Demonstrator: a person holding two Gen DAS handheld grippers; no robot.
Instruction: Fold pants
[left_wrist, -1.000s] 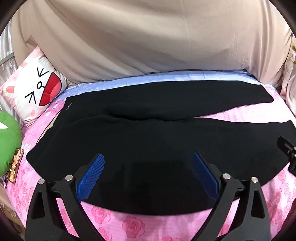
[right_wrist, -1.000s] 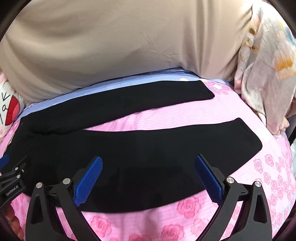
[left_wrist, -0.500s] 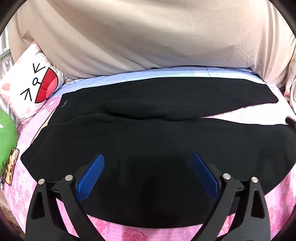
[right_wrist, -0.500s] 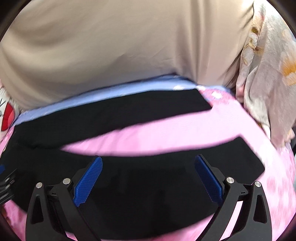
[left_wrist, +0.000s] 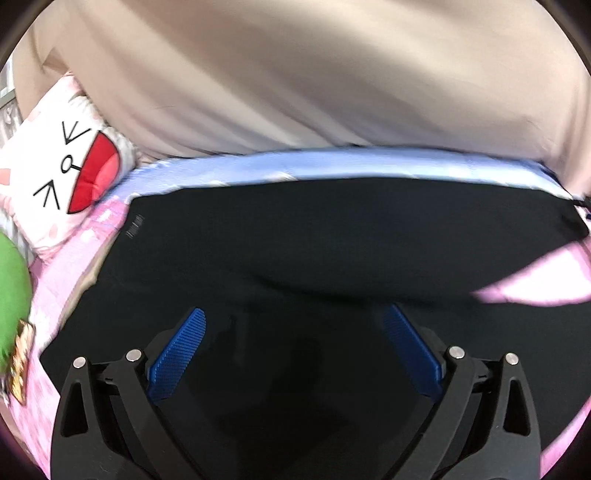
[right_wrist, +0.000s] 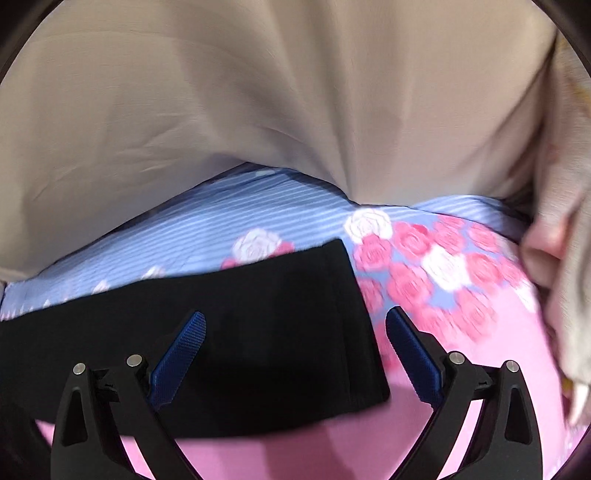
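The black pants (left_wrist: 332, 240) lie spread flat on a bed, over a sheet (right_wrist: 498, 332) that is pink with roses toward the near side and blue-striped toward the far side. The left wrist view takes in the wide upper part of the garment: the waist end sits at the left, and the two legs run off to the right with a pink wedge of sheet showing between them near the right edge. The right wrist view shows what the other does not, the squared-off cuff of one leg (right_wrist: 325, 314) lying across the line where the blue stripes meet the rose print. The left gripper (left_wrist: 293, 339) hangs over the dark cloth with its blue pads (left_wrist: 177, 354) spread wide and nothing between them. The right gripper (right_wrist: 293, 339) is likewise spread wide, the cuff edge lying between its two fingers in the picture; whether the pads touch the cloth cannot be told. A small label (left_wrist: 135, 226) is stitched near the waist corner, its lettering too blurred to read. Only the left view shows a pink-and-white cushion (left_wrist: 62, 173) printed with a cartoon face and an open red mouth, and a green plush thing (left_wrist: 11, 302) at the left edge. A beige cloth (right_wrist: 258, 110) hangs behind the bed in both views.
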